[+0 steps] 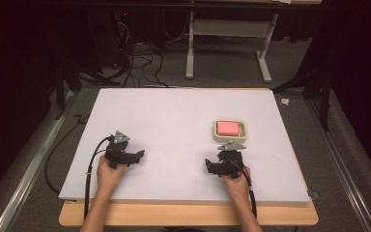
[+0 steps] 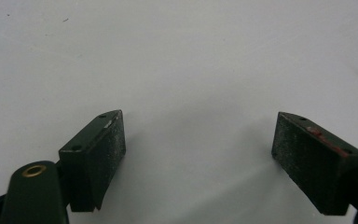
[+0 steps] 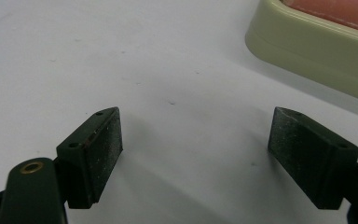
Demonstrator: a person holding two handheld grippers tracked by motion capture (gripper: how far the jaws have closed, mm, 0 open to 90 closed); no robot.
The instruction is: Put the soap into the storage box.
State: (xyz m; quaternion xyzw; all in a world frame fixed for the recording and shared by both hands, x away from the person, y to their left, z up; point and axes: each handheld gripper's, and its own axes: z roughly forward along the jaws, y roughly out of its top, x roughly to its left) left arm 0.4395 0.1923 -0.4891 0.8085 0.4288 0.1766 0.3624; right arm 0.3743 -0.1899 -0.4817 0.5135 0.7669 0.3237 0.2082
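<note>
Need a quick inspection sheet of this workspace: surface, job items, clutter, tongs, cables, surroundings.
Surface: pale mat on a wooden table; a few small specks in the gripper views.
Job's things: beige tray holding a pink block, on the mat's right half just beyond the right tongs.
Clutter: nothing seen on the mat.
Grippers: left tongs open, nothing between the jaws; right tongs open, nothing between the jaws, tray edge ahead to their right. Each is held in a hand near the front edge.
Cables: one black cable trails from the left tongs, one from the right; loose cables on the floor behind.
Surroundings: white frame legs beyond the table, dark curtains at the sides.
</note>
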